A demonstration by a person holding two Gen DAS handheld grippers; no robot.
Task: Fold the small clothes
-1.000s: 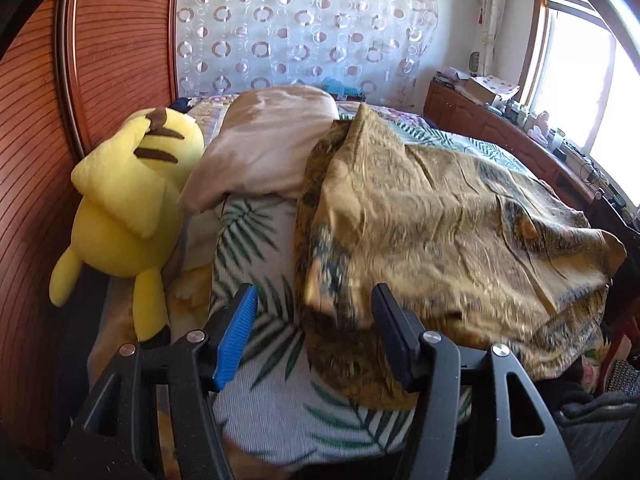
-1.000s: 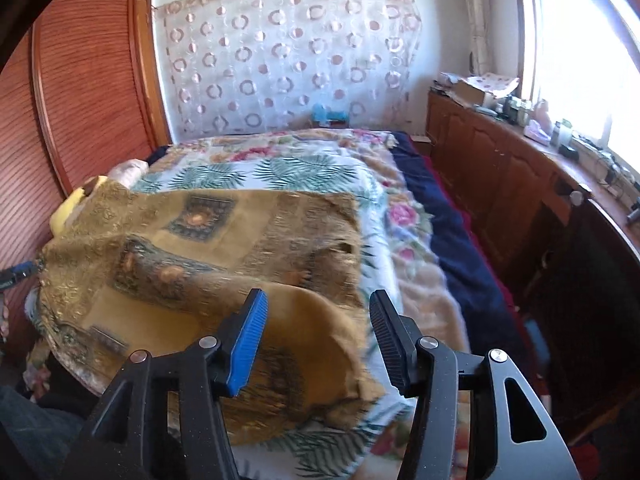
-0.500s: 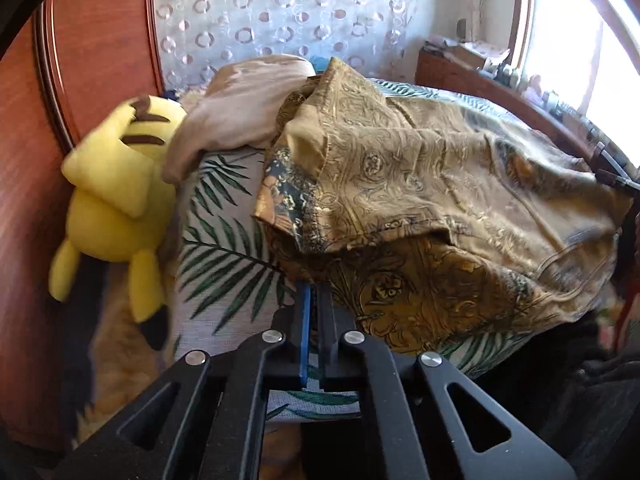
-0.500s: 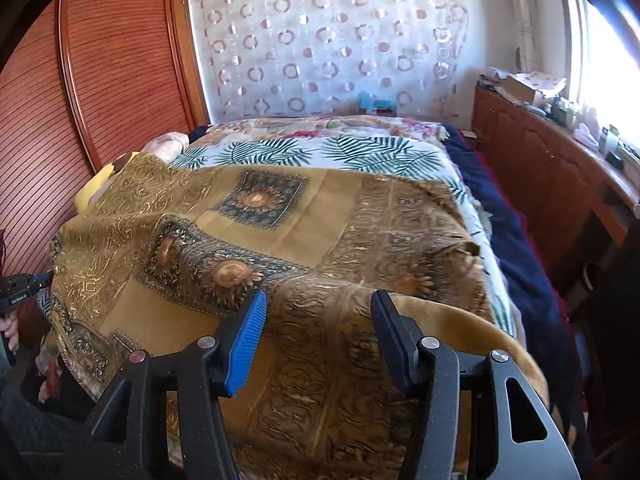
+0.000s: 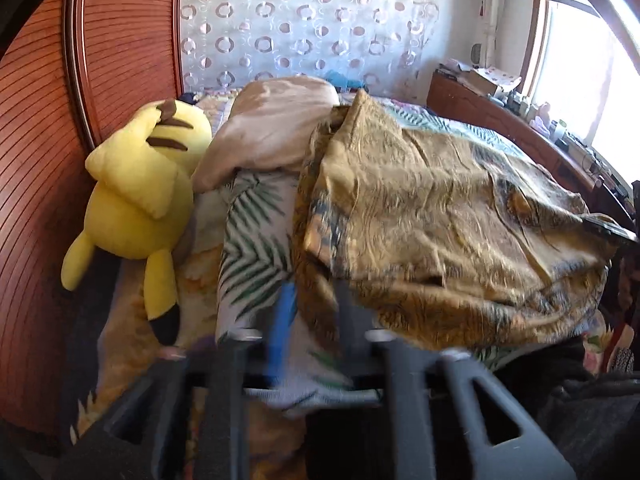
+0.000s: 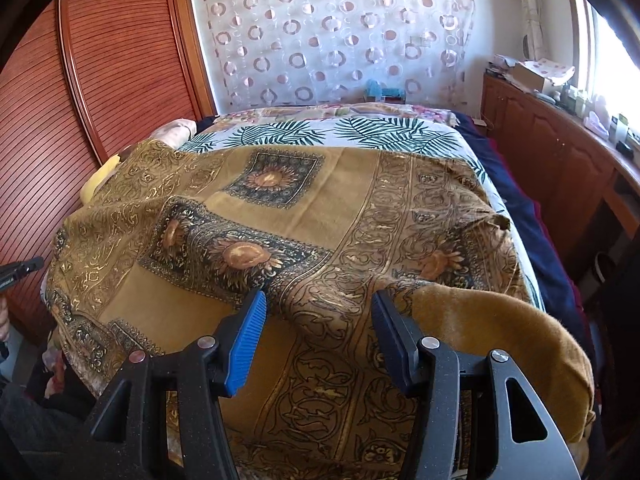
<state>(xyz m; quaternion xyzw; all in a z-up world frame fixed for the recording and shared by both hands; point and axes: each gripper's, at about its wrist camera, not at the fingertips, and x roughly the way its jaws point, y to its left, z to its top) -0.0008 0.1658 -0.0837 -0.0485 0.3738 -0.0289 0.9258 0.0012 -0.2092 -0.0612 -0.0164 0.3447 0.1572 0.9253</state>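
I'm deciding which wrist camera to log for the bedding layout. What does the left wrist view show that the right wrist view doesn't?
Left wrist only: the whole yellow plush against the wooden panel, a beige pillow, and the left gripper, blurred, jaws just opening, nothing between them.

Right wrist only: the cloth's sunflower squares, the dark blue blanket, and the right gripper open over the cloth.

Both: the gold patterned cloth, leaf-print sheet, dotted curtain.

Left gripper (image 5: 310,312) jaws just opening after a full close, blurred, nothing pinched, gold patterned cloth (image 6: 304,216) now spread flatter beneath right gripper (image 6: 318,334), which sits lower.
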